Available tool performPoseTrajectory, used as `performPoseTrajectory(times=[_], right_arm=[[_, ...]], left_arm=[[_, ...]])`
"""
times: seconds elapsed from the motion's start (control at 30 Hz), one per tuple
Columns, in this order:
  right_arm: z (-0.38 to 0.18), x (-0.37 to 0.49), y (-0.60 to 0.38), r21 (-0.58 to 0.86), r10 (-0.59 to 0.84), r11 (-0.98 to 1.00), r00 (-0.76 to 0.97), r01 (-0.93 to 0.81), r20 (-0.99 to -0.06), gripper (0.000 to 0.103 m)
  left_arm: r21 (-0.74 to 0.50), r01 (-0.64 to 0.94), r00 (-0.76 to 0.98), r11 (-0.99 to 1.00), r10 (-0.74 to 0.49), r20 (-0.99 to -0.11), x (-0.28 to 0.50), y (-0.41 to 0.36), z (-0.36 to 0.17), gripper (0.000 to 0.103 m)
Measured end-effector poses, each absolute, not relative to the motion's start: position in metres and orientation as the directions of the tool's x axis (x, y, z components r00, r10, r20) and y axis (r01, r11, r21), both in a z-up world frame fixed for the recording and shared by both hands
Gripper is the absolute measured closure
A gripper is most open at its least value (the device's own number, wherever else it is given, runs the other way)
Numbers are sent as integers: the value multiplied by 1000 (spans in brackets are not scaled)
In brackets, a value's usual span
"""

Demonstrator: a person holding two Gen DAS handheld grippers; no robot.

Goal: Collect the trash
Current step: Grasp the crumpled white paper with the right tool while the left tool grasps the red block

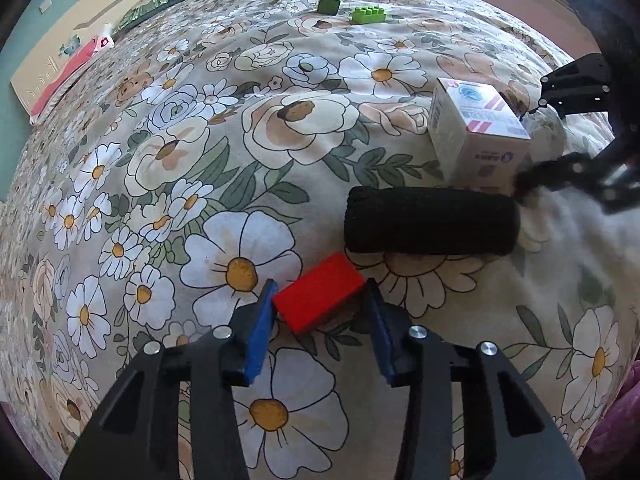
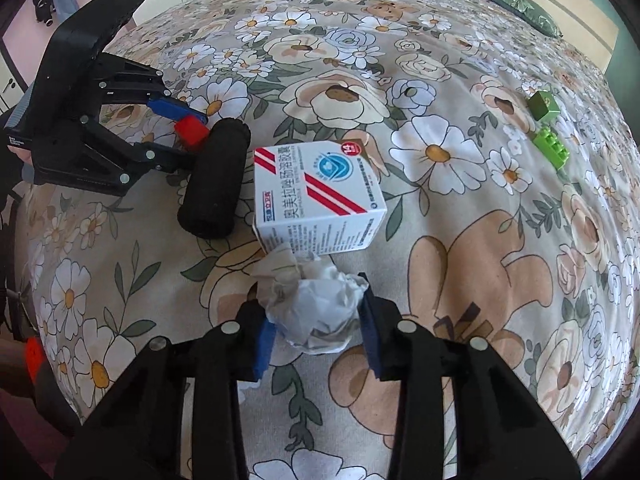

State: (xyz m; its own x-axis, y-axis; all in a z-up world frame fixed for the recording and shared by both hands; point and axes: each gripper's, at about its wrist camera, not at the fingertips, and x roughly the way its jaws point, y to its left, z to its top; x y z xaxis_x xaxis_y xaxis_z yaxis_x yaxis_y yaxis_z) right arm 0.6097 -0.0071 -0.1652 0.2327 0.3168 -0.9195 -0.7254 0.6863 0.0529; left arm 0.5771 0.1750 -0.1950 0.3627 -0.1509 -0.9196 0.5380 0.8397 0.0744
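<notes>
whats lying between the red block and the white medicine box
A black cylinder lies on its side between the red block and the white medicine box; both wrist views show it.

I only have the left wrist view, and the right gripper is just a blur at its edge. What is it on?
Observer: The right gripper has its pads pressed on a crumpled tissue.
Operator: Is that tissue free of the white box?
Observer: It doesn't look so. The tissue's far edge appears to touch the near lower corner of the white box.
</notes>
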Motion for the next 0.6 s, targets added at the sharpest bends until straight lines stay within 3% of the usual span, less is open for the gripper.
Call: performPoseTrajectory(times=[0.33, 0.6], right_arm=[[-141, 591, -23, 57, 325, 709, 254, -703, -911, 67], [-75, 561, -39, 0, 325, 724, 342, -689, -882, 67]], left_arm=[[106, 472, 386, 875, -97, -917, 554, 169, -177, 58], [130, 439, 466, 889, -101, -879, 522, 160, -109, 58]])
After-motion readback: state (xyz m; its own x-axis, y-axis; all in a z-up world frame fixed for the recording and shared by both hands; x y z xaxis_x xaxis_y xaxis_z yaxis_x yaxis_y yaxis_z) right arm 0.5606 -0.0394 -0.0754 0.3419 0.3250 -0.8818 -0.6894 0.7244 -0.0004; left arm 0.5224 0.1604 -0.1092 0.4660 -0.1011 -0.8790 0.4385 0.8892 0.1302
